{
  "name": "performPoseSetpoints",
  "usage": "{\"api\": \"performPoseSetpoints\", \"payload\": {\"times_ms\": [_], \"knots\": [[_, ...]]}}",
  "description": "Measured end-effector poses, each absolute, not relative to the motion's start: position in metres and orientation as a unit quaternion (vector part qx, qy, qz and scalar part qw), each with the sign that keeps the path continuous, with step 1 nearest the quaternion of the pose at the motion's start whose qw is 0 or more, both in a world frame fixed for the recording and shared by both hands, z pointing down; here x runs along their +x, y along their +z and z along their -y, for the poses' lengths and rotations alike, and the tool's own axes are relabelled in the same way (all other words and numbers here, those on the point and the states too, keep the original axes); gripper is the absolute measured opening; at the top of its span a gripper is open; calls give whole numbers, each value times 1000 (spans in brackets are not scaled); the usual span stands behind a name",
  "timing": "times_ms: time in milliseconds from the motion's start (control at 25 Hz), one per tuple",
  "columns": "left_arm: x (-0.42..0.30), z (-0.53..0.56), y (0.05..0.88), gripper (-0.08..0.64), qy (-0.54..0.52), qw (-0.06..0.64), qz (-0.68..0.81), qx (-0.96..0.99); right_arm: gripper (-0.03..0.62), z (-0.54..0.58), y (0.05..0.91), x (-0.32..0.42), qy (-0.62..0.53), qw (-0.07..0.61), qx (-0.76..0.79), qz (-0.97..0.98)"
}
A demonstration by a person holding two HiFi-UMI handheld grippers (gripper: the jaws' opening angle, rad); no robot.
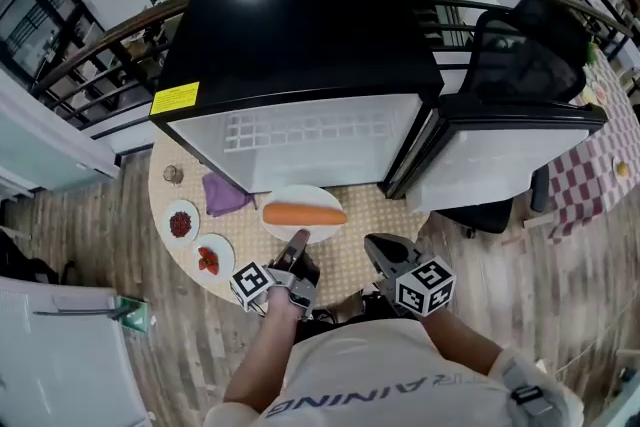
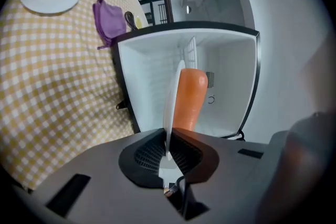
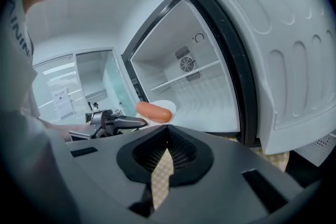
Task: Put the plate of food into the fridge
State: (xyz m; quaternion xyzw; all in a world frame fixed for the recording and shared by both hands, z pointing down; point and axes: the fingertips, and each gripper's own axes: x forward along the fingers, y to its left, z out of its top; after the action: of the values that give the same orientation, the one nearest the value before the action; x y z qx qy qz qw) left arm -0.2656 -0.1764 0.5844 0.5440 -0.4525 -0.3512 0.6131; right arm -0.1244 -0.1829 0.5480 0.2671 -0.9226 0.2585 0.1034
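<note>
A white plate (image 1: 318, 232) carrying one orange sausage (image 1: 304, 213) hangs over the yellow checked table (image 1: 355, 225), right before the open black fridge (image 1: 300, 45). My left gripper (image 1: 299, 239) is shut on the plate's near rim. In the left gripper view the plate (image 2: 170, 105) stands edge-on between the jaws of that gripper (image 2: 168, 150), with the sausage (image 2: 189, 97) on its right side and the white fridge interior (image 2: 226, 76) behind. My right gripper (image 1: 378, 247) hovers to the right, shut and holding nothing. In its own view the right gripper (image 3: 168, 131) faces the plate (image 3: 168, 106) and sausage (image 3: 153, 111).
The fridge door (image 1: 510, 150) stands swung open to the right. On the table's left lie a plate of strawberries (image 1: 208, 258), a plate of dark red berries (image 1: 181, 223), a purple cloth (image 1: 225, 195) and a small glass (image 1: 174, 175). A wire shelf (image 3: 189, 75) crosses the fridge interior.
</note>
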Motion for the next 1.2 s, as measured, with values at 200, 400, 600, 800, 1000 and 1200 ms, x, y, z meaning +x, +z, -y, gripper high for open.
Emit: {"api": "performPoseSetpoints", "payload": {"times_ms": [200, 400, 600, 800, 1000, 1200], "knots": [[-265, 225, 609, 28, -312, 622, 448, 561, 22, 182, 555, -118, 265, 100, 309, 908], [-259, 270, 626, 29, -298, 635, 453, 550, 23, 177, 560, -106, 271, 104, 332, 898], [-258, 307, 643, 29, -299, 645, 464, 529, 21, 176, 557, -98, 267, 102, 342, 895], [-263, 336, 661, 29, -298, 647, 484, 509, 22, 174, 556, -86, 267, 101, 354, 890], [-269, 362, 670, 31, -310, 647, 492, 493, 23, 167, 563, -71, 278, 108, 370, 880], [-273, 383, 676, 35, -311, 655, 499, 475, 22, 167, 568, -74, 283, 112, 367, 879]]}}
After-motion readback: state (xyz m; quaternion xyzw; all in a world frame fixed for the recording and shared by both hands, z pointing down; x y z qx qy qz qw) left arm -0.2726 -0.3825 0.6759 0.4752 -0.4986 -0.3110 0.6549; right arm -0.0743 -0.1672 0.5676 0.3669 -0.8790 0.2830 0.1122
